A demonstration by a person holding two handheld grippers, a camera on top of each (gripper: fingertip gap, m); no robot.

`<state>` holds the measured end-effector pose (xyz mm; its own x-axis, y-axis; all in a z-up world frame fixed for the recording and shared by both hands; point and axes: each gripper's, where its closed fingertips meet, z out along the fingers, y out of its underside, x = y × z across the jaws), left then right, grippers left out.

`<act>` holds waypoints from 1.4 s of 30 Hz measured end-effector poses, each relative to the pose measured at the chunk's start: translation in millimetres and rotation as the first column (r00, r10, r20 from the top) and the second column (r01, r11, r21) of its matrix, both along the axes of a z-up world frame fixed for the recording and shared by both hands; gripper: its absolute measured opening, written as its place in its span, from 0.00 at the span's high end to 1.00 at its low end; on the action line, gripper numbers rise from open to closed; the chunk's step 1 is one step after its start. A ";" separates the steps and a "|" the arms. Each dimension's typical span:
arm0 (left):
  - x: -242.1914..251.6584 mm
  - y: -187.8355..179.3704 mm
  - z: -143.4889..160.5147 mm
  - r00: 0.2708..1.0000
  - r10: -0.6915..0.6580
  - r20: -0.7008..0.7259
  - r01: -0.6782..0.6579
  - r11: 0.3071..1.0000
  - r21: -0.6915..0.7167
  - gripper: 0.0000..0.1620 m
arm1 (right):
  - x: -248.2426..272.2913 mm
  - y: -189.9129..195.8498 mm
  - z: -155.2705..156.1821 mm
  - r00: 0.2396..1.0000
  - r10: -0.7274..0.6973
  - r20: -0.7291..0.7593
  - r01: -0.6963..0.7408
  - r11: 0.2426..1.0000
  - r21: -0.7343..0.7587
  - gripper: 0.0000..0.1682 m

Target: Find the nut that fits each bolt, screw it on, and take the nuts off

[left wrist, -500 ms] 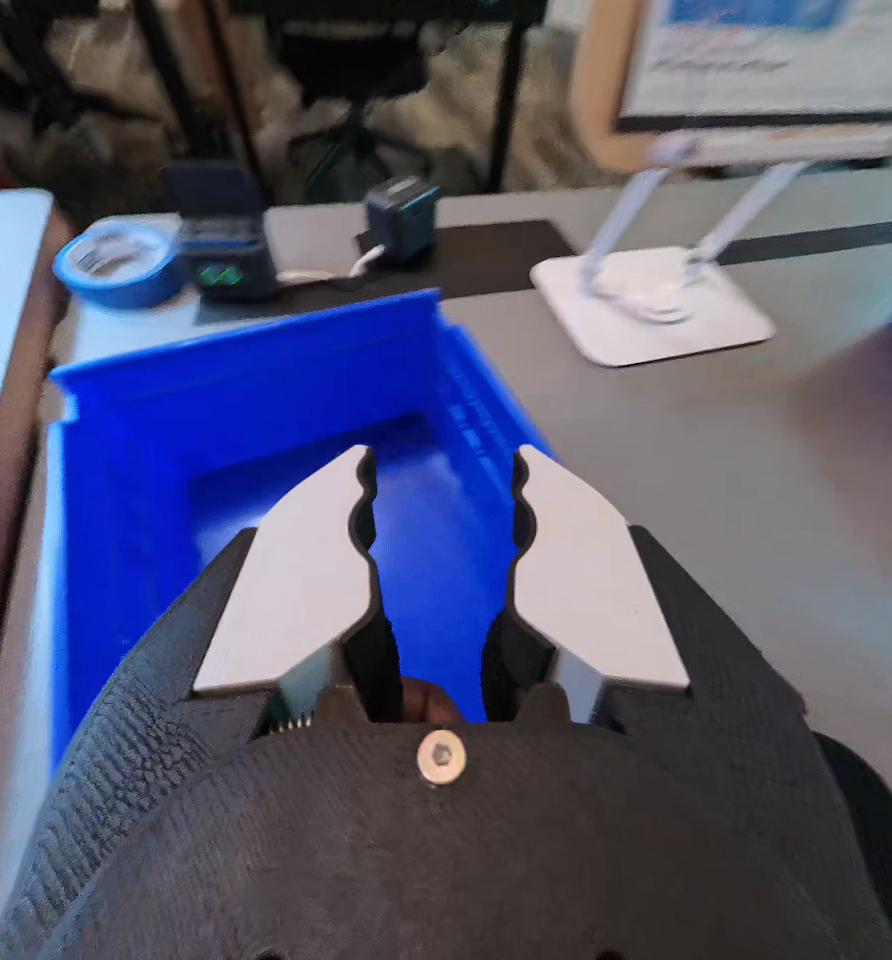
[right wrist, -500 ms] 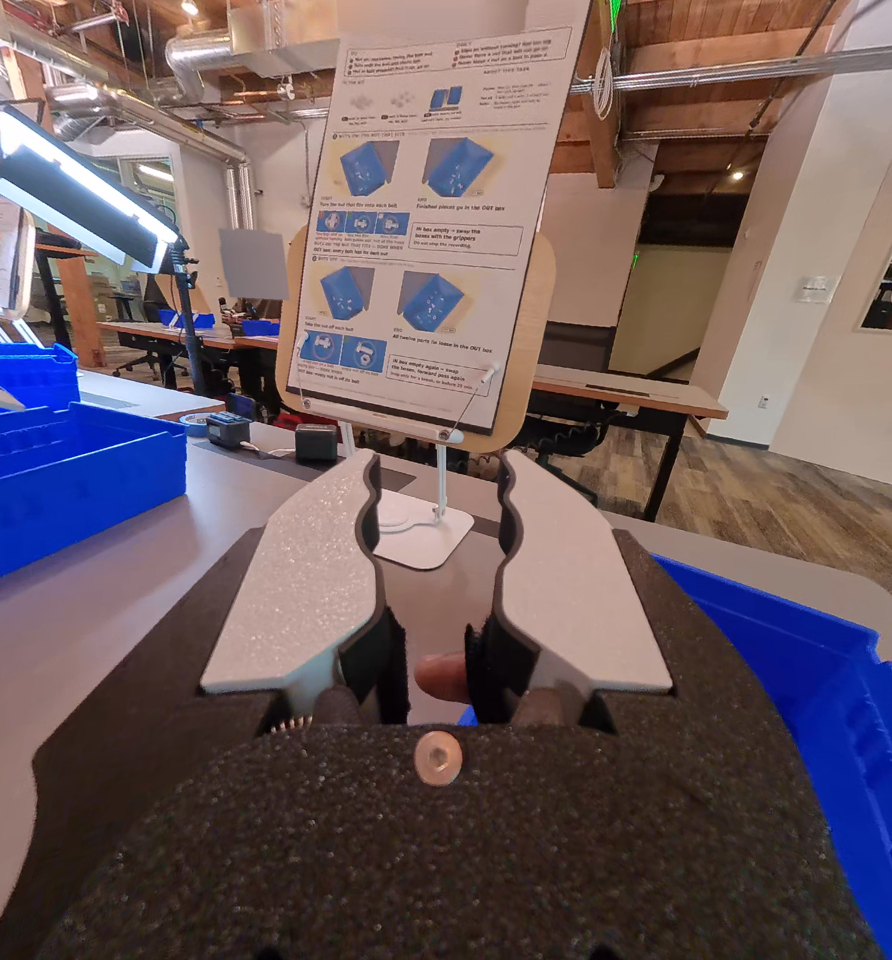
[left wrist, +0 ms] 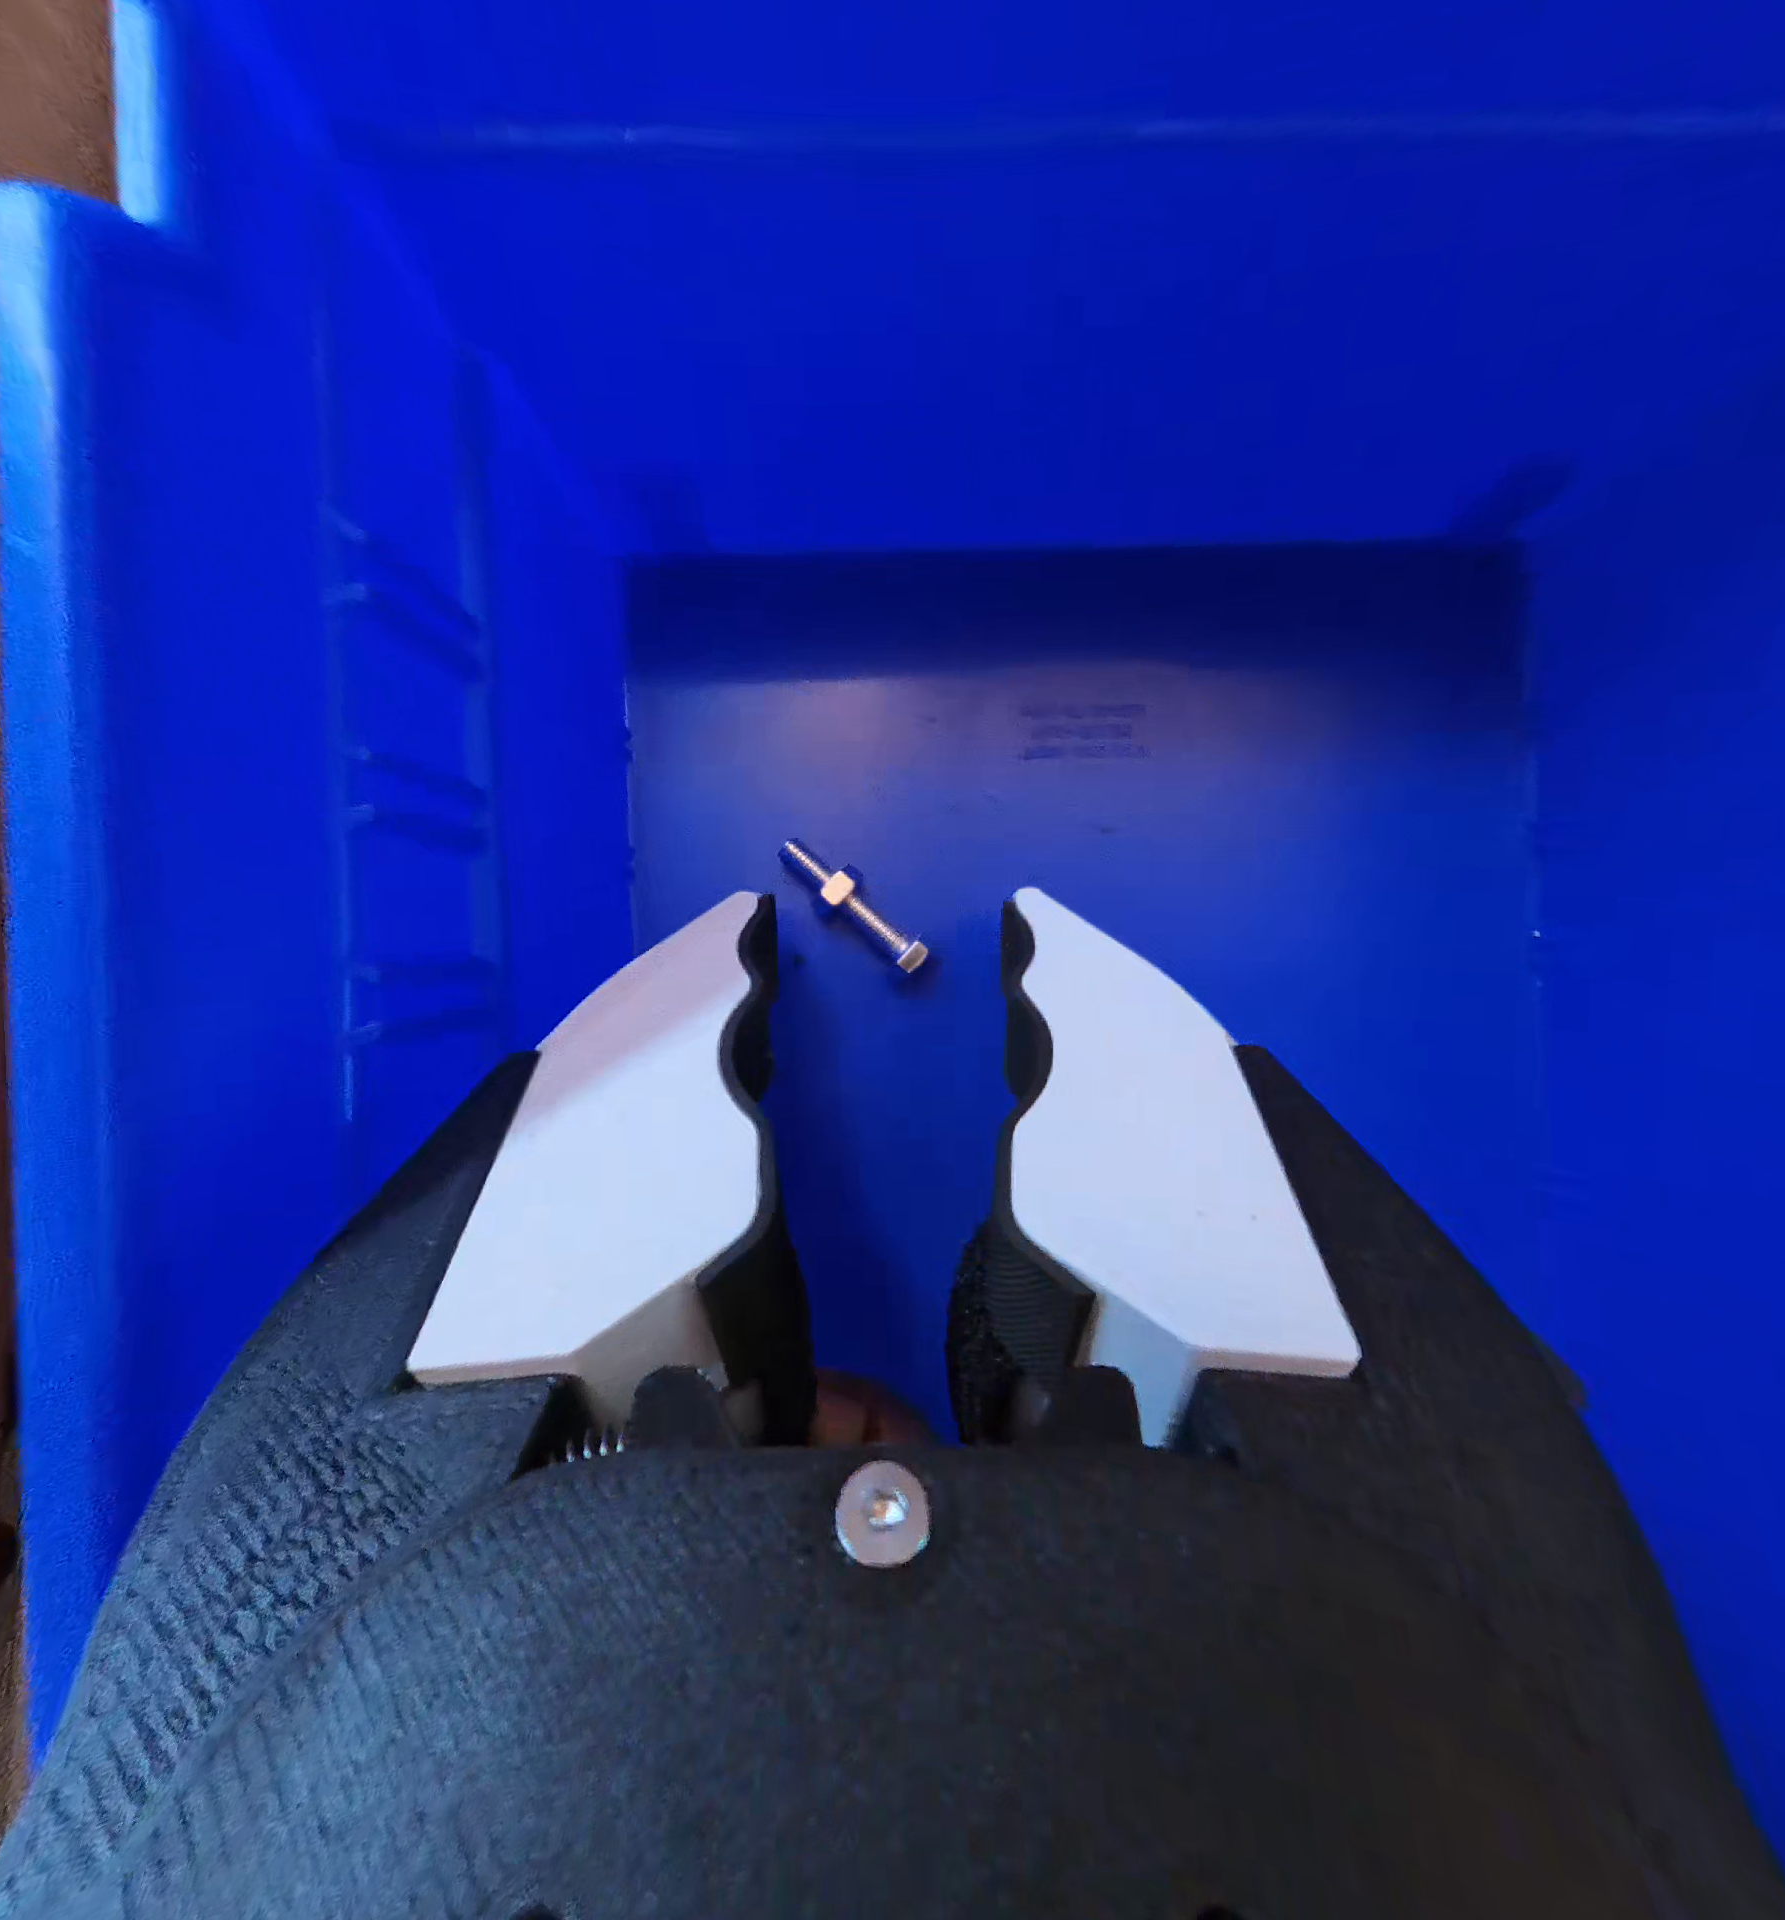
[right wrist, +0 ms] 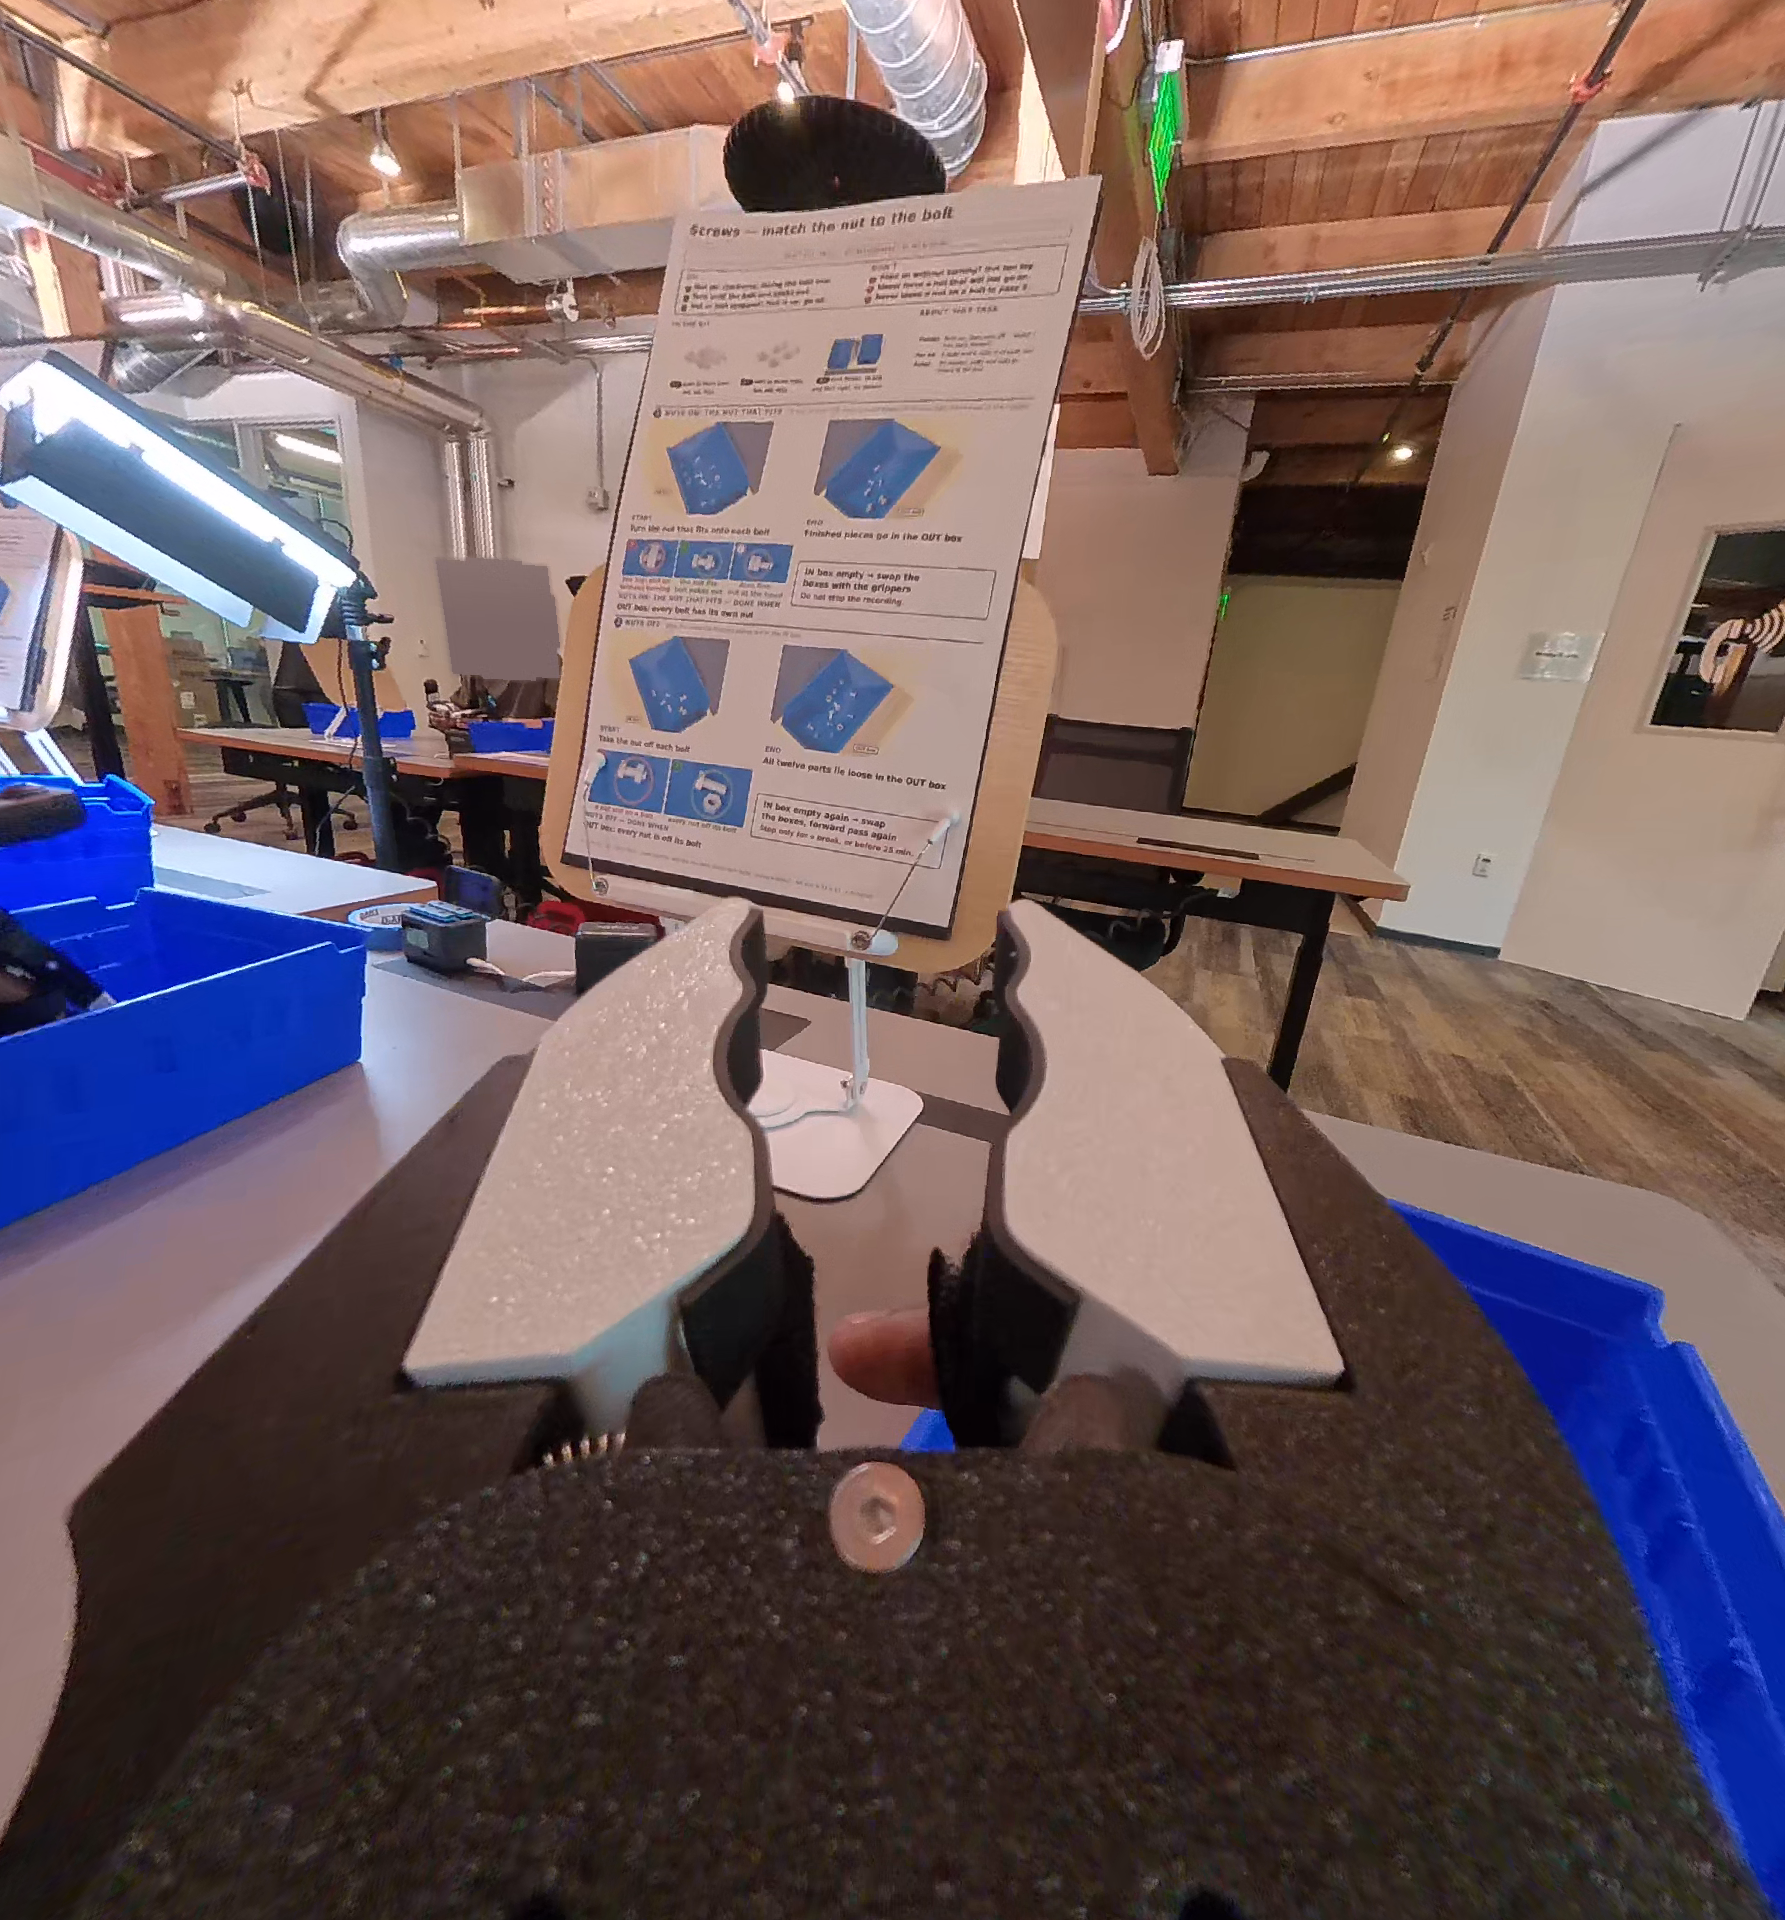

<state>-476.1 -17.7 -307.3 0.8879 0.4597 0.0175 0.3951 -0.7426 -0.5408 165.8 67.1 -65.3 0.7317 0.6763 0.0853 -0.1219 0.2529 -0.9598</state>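
Note:
A small silver bolt (left wrist: pixel 855 921) with a nut (left wrist: pixel 833 918) threaded on its shank lies on the floor of a blue bin (left wrist: pixel 1231 436). My left gripper (left wrist: pixel 886 902) is open and empty, inside the bin and pointing down, with the bolt just beyond and between its fingertips. My right gripper (right wrist: pixel 880 912) is open and empty, held level above the table. A second blue bin (right wrist: pixel 1698 1507) lies under it at the lower right. The left bin also shows in the right wrist view (right wrist: pixel 161 1049) at the left, with the left gripper reaching into it.
An instruction sheet on a wooden board (right wrist: pixel 826 561) stands on a white stand (right wrist: pixel 836 1132) ahead of the right gripper. A blue tape roll (right wrist: pixel 374 920) and small dark devices (right wrist: pixel 441 935) lie at the table's far edge. A lamp (right wrist: pixel 171 499) hangs at the left. My hands' fingertips stand some 70 cm from each other.
My left gripper has tipped down and moved into the blue bin, so the bolt with its nut now shows. Both grippers have opened a little wider. The right gripper has barely moved.

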 end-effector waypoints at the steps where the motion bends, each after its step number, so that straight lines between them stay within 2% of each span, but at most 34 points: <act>1: -0.8 -0.8 -3.3 1.000 0.006 0.010 -0.006 1.000 -0.009 0.75 | 0.4 0.5 -0.5 1.000 -0.003 0.004 0.003 1.000 -0.001 0.75; 6: -5.5 -1.3 -10.8 0.999 0.022 0.031 -0.021 1.000 -0.011 0.79 | 2.9 1.9 -0.7 1.000 -0.017 0.008 0.017 1.000 0.002 0.75; 11: -6.8 -0.4 -13.6 1.000 0.009 -0.010 -0.009 0.999 -0.048 0.82 | 5.7 3.0 -0.7 0.999 -0.032 0.012 0.032 0.999 0.004 0.75; 17: 0.0 1.1 -13.7 0.999 -0.037 -0.016 0.036 0.997 -0.074 0.90 | 8.1 3.3 -0.3 0.999 -0.044 0.013 0.043 0.999 0.007 0.75; 22: 2.1 0.3 -12.9 0.995 -0.083 -0.055 0.078 0.993 -0.090 0.93 | 7.5 3.6 -1.4 0.999 -0.041 0.018 0.041 0.999 0.004 0.75; 26: 8.4 3.1 -2.7 0.991 -0.104 -0.084 0.104 0.995 0.000 0.93 | 5.1 3.5 -2.2 0.999 -0.034 0.020 0.034 0.999 0.002 0.75; 29: 21.6 12.6 29.6 0.981 -0.138 -0.138 0.161 0.971 0.175 0.93 | -1.0 2.2 -3.7 1.000 -0.013 0.028 0.013 1.000 -0.002 0.75; 31: 39.4 20.8 64.9 0.960 -0.181 -0.215 0.246 0.911 0.331 0.93 | -6.9 0.8 -5.6 0.999 0.004 0.041 -0.004 1.000 -0.006 0.75; 32: 54.1 24.6 86.0 0.942 -0.213 -0.258 0.307 0.857 0.414 0.93 | -10.7 -0.4 -6.8 0.999 0.017 0.048 -0.017 1.000 -0.008 0.75; 35: 113.9 26.2 145.8 0.875 -0.304 -0.377 0.481 0.639 0.600 0.93 | -24.9 -5.5 -10.6 0.995 0.068 0.073 -0.067 0.998 -0.017 0.75; 38: 174.2 16.5 182.6 0.801 -0.365 -0.474 0.598 0.452 0.662 0.93 | -41.4 -13.2 -14.5 0.987 0.126 0.101 -0.124 0.992 -0.026 0.75; 42: 261.6 -3.8 205.9 0.686 -0.457 -0.566 0.695 0.182 0.696 0.93 | -67.5 -29.2 -19.3 0.963 0.246 0.112 -0.241 0.969 -0.052 0.75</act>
